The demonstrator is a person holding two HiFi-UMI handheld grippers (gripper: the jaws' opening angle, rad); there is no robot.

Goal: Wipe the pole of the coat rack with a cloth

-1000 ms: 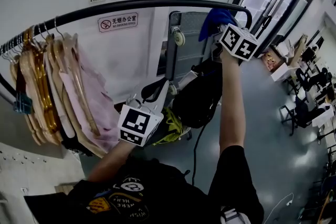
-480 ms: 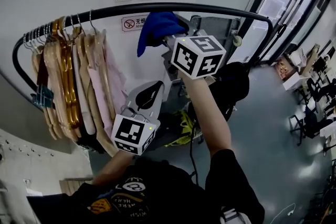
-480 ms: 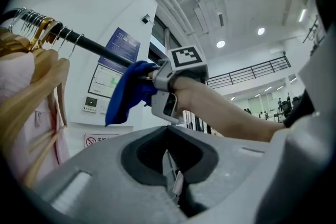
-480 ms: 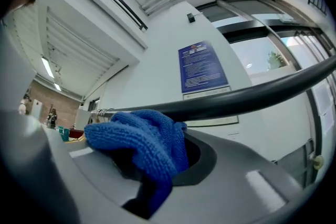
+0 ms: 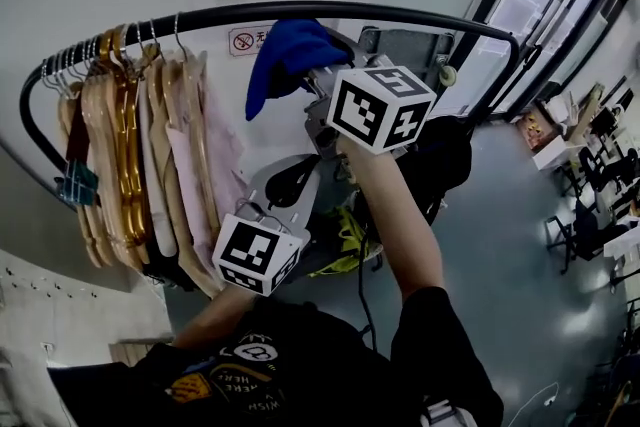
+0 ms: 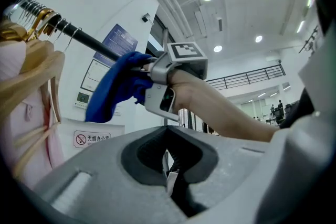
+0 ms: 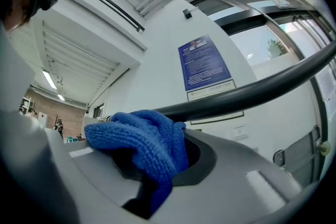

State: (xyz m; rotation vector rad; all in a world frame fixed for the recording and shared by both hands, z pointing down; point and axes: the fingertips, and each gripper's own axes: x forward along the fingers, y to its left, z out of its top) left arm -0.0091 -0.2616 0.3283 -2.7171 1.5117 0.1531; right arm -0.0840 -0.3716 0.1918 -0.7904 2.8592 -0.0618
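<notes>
The right claw (image 5: 316, 83) is raised to the coat rack and is closed on a blue cloth (image 5: 285, 55). In the right gripper view the cloth (image 7: 149, 144) is bunched between the jaws and spills over their front edge, and the black pole (image 7: 252, 89) runs across just behind its top. In the head view the cloth sits at the pole (image 5: 420, 15), about midway along the straight top run, and its loose end hangs down on the left side. The left gripper view shows the same from below: the cloth (image 6: 113, 89) is up at the pole (image 6: 86, 42), with the right claw (image 6: 148, 67) just beside it.

The left claw (image 5: 288, 187) is held lower, well under the pole and near the person's chest. Its jaws are together, and nothing is between them (image 6: 170, 176).

At the left end of the pole hangs a tight row of hangers (image 5: 110, 65) with pale pink clothes (image 5: 185, 175) on them, apart from the cloth. A no-smoking sign (image 5: 245, 42) is on the white wall behind the pole, partly covered by the cloth.
</notes>
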